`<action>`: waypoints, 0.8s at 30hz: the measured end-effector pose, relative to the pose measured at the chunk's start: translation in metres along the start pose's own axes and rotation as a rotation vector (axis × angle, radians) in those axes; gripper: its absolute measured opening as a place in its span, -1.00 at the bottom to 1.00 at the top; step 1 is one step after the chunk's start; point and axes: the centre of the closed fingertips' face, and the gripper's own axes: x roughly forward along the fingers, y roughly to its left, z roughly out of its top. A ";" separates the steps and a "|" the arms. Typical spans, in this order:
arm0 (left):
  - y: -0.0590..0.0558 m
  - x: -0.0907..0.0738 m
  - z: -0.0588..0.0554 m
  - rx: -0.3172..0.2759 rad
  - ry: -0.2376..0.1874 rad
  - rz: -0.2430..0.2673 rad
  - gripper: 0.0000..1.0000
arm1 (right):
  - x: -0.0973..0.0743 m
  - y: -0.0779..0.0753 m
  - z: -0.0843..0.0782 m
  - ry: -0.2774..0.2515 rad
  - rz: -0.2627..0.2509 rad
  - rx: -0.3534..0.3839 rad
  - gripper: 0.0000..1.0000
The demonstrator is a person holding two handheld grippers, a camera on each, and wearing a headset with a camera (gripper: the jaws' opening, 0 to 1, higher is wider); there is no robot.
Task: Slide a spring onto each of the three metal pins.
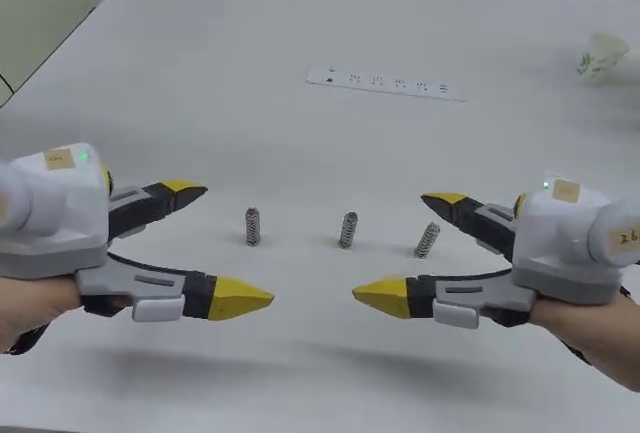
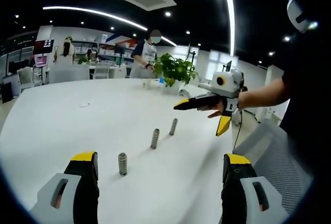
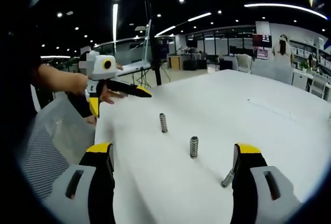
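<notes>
Springs (image 1: 347,230) stand between left gripper (image 1: 232,244) and right gripper (image 1: 395,246), jaws apart.

Whether a pin stood inside the springs (image 1: 347,230) could not be told; the coils hid whatever was within. The marks on the white strip (image 1: 385,83) were too small to read, and the print on the cup (image 1: 603,56) was blurred. In the head view the left gripper (image 1: 237,244) ran off the left edge and the right gripper (image 1: 390,246) off the right. In both gripper views the jaws were cut by the bottom edge.
</notes>
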 end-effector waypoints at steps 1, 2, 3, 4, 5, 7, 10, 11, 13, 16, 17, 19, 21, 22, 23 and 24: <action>0.000 0.000 0.000 -0.001 -0.001 0.002 0.96 | -0.004 -0.003 -0.003 0.001 -0.013 0.004 0.96; 0.000 -0.001 0.000 -0.001 -0.002 0.003 0.96 | -0.007 -0.005 -0.006 0.003 -0.023 0.011 0.98; 0.000 -0.001 0.000 -0.002 -0.003 0.002 0.96 | -0.010 -0.006 -0.008 0.004 -0.030 0.016 0.98; 0.000 -0.001 0.000 -0.003 -0.004 0.002 0.96 | -0.012 -0.007 -0.009 0.005 -0.036 0.020 0.99; 0.000 -0.001 0.000 -0.002 -0.003 0.002 0.96 | -0.015 -0.008 -0.011 0.003 -0.040 0.026 0.99; 0.000 -0.001 -0.001 -0.003 -0.001 0.004 0.96 | -0.019 -0.010 -0.013 0.002 -0.050 0.041 0.99; -0.001 -0.002 -0.001 -0.005 -0.002 0.006 0.96 | -0.024 -0.012 -0.016 0.003 -0.064 0.046 0.99; -0.001 -0.002 -0.001 -0.007 -0.003 0.005 0.96 | -0.026 -0.013 -0.017 0.003 -0.068 0.050 0.99; -0.001 -0.002 -0.001 -0.007 0.001 0.006 0.96 | -0.029 -0.013 -0.017 0.000 -0.074 0.054 0.99; -0.001 -0.003 -0.002 -0.008 0.002 0.009 0.96 | -0.033 -0.013 -0.019 -0.005 -0.085 0.065 0.99; -0.001 -0.003 -0.002 -0.009 0.002 0.010 0.96 | -0.034 -0.013 -0.020 -0.005 -0.087 0.069 0.99; -0.001 -0.004 -0.003 -0.012 0.003 0.015 0.96 | -0.036 -0.013 -0.024 -0.001 -0.095 0.078 0.99; -0.001 -0.004 -0.005 -0.015 0.006 0.017 0.96 | -0.038 -0.014 -0.030 0.008 -0.100 0.087 0.99; -0.001 -0.004 -0.006 -0.014 0.009 0.019 0.96 | -0.039 -0.014 -0.031 0.011 -0.100 0.087 0.99; -0.001 -0.004 -0.006 -0.011 0.013 0.019 0.96 | -0.039 -0.015 -0.031 0.015 -0.102 0.085 0.99; -0.001 -0.004 -0.006 -0.013 0.013 0.018 0.96 | -0.039 -0.015 -0.031 0.015 -0.102 0.085 0.99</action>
